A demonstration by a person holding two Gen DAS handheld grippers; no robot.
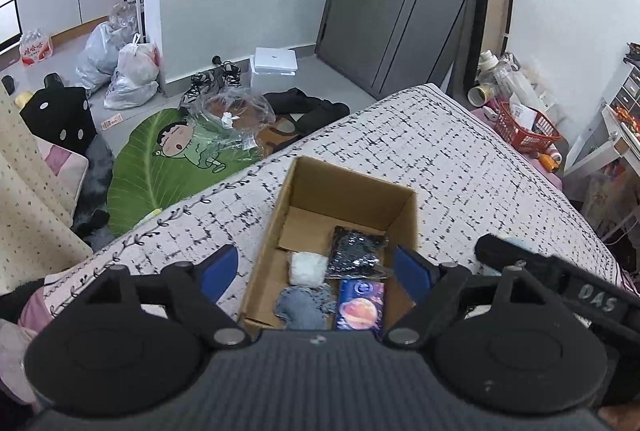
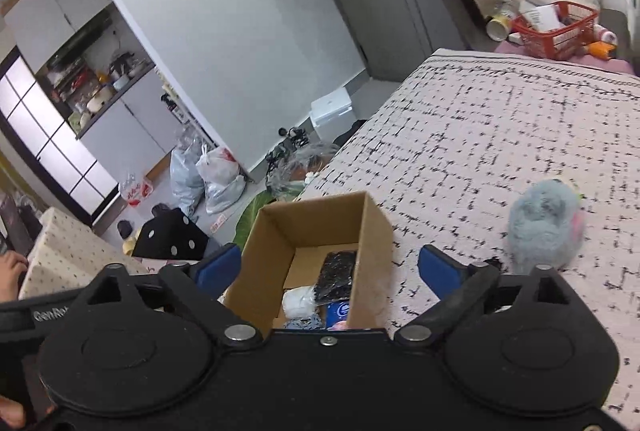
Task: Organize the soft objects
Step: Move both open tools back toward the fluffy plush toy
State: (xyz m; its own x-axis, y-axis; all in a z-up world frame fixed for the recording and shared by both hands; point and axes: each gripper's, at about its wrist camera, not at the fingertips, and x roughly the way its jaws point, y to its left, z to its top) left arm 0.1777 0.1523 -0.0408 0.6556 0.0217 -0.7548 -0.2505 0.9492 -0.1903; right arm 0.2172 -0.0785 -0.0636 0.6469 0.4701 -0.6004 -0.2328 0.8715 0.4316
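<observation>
Left gripper (image 1: 316, 271) at lower frame, blue pads spread wide, empty above the open brown cardboard box (image 1: 404, 215); right gripper (image 2: 330, 267) likewise wide, holding nothing

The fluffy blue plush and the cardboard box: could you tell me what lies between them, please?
Only bare patterned bedspread lies between the fluffy blue plush and the cardboard box, as the right wrist view shows.

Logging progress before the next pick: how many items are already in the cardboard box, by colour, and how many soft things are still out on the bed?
In the cardboard box:
White soft bundle: 1
Black glittery packet: 1
Grey-blue cloth item: 1
Blue planet-print pack: 1
On the bed cover, outside the box:
Grey-blue fluffy plush: 1
Total: 5
Both the left gripper and the right gripper are open and hold nothing.
</observation>
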